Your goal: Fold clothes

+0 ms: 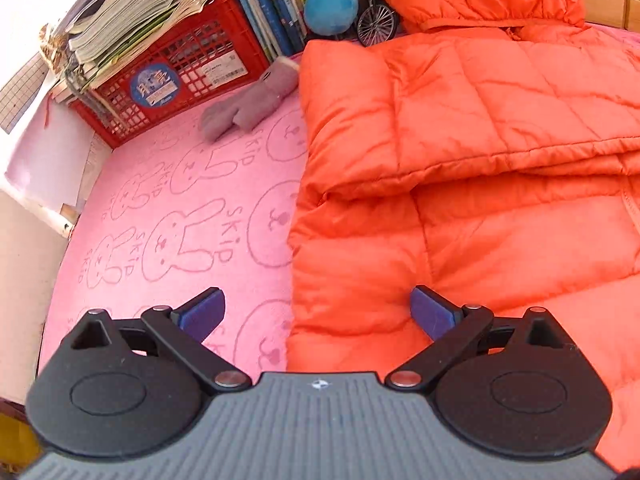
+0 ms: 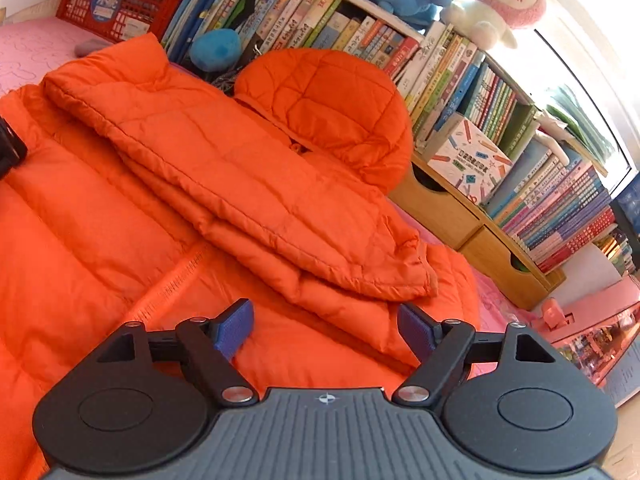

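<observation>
Jacket (image 2: 224, 184) ahead, beneath open right tongs (image 2: 326, 330)

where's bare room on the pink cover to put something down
Free: pink cover between the orange jacket and red crate, nearer than the purple mitten. Crowded: the back, along the books.

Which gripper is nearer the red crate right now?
Left. The left gripper hovers open over the jacket's edge on the pink mat, the red crate ahead to its left. The right gripper is open over the jacket's far side, crate distant.
</observation>
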Demonstrator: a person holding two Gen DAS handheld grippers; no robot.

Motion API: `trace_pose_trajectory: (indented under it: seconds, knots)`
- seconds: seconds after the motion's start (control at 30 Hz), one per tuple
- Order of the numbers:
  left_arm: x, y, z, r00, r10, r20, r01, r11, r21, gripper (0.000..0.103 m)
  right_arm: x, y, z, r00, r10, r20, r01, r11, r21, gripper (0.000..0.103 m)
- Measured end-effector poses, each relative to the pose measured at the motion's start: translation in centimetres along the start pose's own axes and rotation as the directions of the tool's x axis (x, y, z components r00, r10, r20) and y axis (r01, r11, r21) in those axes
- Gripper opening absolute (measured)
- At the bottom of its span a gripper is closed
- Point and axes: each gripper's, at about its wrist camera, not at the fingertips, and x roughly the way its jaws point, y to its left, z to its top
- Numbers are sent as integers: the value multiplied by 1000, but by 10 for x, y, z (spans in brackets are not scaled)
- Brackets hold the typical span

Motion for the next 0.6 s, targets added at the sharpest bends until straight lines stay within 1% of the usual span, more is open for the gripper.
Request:
trace_pose_trajectory:
  seconds: [0.03,0.1,0.17,0.2,0.23,0.27,0.3,0.33,0.4,0.43,0.47,0.5,0.57,0.6]
  knots:
    - [0,5,-4,1000,8,-13,-8,1000,-13,102,-1,-10,-10,999,-18,-26,19,1000,14,81]
    - [-1,16,-13,999,22,-40,-23,999,-37,103,-2,-34,-29,993,-58,-105,65,996,59,83]
    - [-6,23,-16,997,31,-75,-35,998,-52,103,1,-56,-46,973,-107,-204,127,988,89,84]
    - [-9,25,-15,995,28,-95,-33,998,-60,102,0,-66,-52,962,-131,-238,158,982,99,84]
    - [-13,26,-13,993,19,-115,-27,997,-70,102,-2,-75,-57,952,-149,-268,184,977,108,84]
    - [-18,26,-12,991,-6,-137,-6,996,-86,102,-7,-83,-59,948,-150,-281,190,974,120,84]
    - [-23,26,-11,985,-52,-162,36,994,-105,102,-13,-91,-60,946,-145,-291,190,973,133,84]
    - [-29,25,-10,977,-100,-187,77,989,-126,102,-19,-96,-58,950,-111,-293,162,974,157,84]
    - [-41,21,-11,954,-191,-229,155,974,-166,102,-35,-105,-52,956,10,-294,64,968,241,84]
    - [-47,18,-12,942,-226,-247,185,966,-178,102,-42,-107,-48,951,85,-296,5,957,291,85]
    - [-53,14,-11,936,-236,-261,193,965,-180,102,-47,-109,-42,939,174,-297,-64,936,346,85]
    - [-58,9,-10,929,-246,-276,201,963,-181,102,-51,-110,-36,920,258,-296,-125,908,400,87]
    - [-70,1,-8,915,-266,-304,217,958,-185,102,-54,-110,-28,870,389,-303,-204,843,497,88]
    - [-75,-3,-7,908,-276,-315,226,956,-187,102,-54,-109,-26,850,427,-307,-219,818,532,88]
